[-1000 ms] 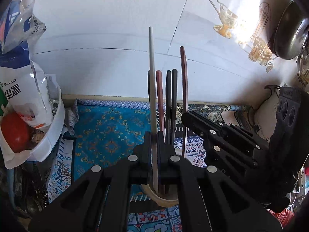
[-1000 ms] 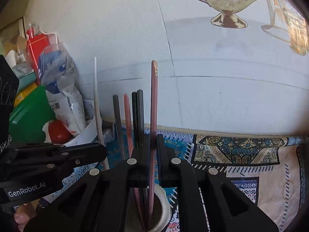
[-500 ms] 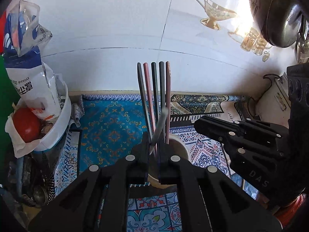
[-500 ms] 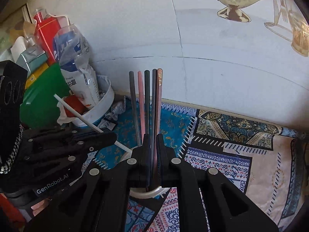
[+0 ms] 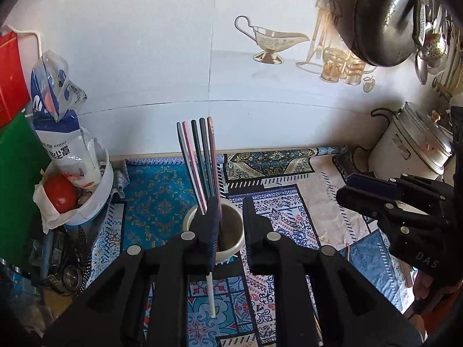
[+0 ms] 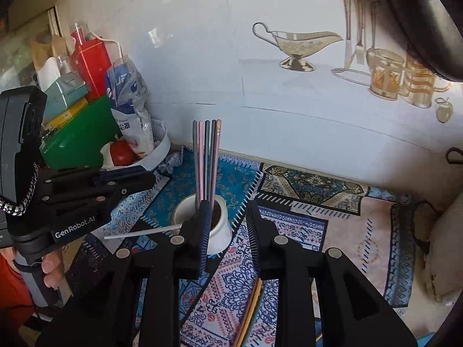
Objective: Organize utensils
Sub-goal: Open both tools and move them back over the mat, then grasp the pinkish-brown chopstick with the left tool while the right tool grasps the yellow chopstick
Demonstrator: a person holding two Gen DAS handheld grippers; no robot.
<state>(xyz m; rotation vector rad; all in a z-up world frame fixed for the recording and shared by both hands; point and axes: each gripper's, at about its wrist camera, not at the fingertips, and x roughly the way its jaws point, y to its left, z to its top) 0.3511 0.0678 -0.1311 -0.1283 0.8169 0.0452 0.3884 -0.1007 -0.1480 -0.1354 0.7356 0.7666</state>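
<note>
A white cup [image 5: 231, 248] [image 6: 222, 237] stands on the patterned cloth. Several dark, pink and brown chopsticks [image 5: 202, 159] [image 6: 207, 156] stand upright in it. One white chopstick [image 5: 212, 295] [image 6: 141, 232] is outside the cup, low beside it on the cloth. My left gripper [image 5: 231, 231] hovers just short of the cup, its jaws opening with nothing between them. My right gripper [image 6: 228, 225] is also near the cup, its jaws opening and empty. Each gripper shows at the edge of the other's view, as the right gripper [image 5: 376, 193] and the left gripper [image 6: 127, 179].
A white bowl [image 5: 95, 202] with a food bag and a red tomato sits left of the cup, against a green board [image 6: 78, 133]. A pale lidded pot [image 5: 411, 144] stands at the right, under a hanging wok [image 5: 382, 20]. Loose chopsticks [image 6: 249, 306] lie on the cloth below my right gripper.
Both grippers have drawn back and up from the cup and their jaws have parted. The brown chopstick now stands in the cup. The white one tipped over and left the left gripper.
</note>
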